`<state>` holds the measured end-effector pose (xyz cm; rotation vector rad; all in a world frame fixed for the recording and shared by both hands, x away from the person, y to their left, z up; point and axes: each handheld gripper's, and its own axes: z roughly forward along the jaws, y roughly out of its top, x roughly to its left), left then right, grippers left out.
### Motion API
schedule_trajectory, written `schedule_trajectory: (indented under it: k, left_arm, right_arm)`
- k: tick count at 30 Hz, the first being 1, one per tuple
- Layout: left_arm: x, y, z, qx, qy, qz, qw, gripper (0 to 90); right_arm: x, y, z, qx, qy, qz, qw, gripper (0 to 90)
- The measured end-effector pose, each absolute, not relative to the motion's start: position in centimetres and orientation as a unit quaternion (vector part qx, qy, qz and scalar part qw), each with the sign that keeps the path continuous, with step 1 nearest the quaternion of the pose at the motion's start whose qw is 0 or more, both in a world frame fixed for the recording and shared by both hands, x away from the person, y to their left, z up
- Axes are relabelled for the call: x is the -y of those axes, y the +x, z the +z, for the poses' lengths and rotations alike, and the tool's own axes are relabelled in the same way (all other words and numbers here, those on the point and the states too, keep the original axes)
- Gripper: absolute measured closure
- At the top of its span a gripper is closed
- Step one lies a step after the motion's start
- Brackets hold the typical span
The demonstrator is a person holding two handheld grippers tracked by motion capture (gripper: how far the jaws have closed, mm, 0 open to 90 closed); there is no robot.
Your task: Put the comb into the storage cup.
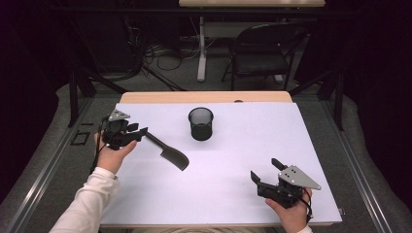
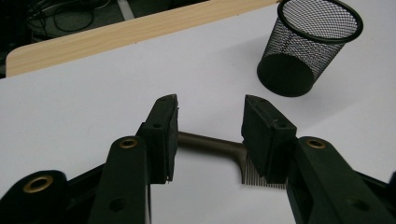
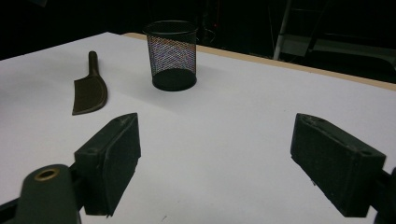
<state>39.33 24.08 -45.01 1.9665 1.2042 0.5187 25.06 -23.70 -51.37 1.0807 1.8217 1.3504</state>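
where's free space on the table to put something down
Most of the sheet is bare: the wide middle between comb and right tongs, and the far right beyond the cup. It is crowded only at the left, where the left tongs straddle the comb's handle.

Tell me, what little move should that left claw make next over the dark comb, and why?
Probably close the left gripper on the comb. In the left gripper view its handle lies between the two jaws, but they look not yet pressed on it, and the comb lies flat on the white table. The mesh cup stands empty nearby, a likely place for it.
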Motion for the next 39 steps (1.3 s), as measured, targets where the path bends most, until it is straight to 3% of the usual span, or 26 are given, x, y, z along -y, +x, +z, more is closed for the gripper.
schedule_trajectory:
  k: [16,39]
  left_arm:
    - [-23.5,41.7,-46.4,-0.499,0.765,0.197,0.357,64.1]
    - [-22.8,44.1,-48.0,-0.518,0.764,0.195,0.332,89.6]
  right_arm:
    - [23.9,25.2,-51.5,-0.692,0.412,0.509,0.304,16.6]
    - [23.8,25.4,-51.8,-0.694,0.415,0.508,0.297,16.6]
